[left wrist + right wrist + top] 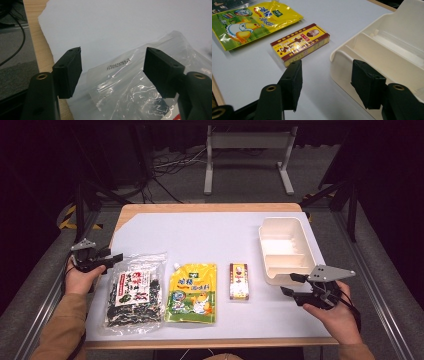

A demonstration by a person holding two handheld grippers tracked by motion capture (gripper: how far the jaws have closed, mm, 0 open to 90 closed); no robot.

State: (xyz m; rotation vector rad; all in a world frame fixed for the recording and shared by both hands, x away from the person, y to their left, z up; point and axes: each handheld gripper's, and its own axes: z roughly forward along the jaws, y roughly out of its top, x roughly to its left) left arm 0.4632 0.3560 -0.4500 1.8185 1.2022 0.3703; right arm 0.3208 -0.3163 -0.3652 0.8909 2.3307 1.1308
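Note:
A clear bag of dark dried food (134, 292) with a red and white label lies at the table's left. My left gripper (114, 261) hovers at its top left corner, open; in the left gripper view (113, 63) the bag's sealed clear edge (125, 82) lies below the gap and neither pad touches it. Beside the bag lie a yellow pouch (192, 292) and a small red and yellow box (239, 281). My right gripper (288, 283) stands open and holds nothing at the near corner of the cream divided tray (306, 251). Its own view (327, 67) shows the box (299, 43) ahead left and the tray (387, 50) right.
A white sheet (210, 237) covers the wooden table; its bare wood edge (37, 50) runs just left of my left gripper. Beyond the table's far side are floor cables (165, 165) and a grey metal stand (247, 150). Rails flank both sides.

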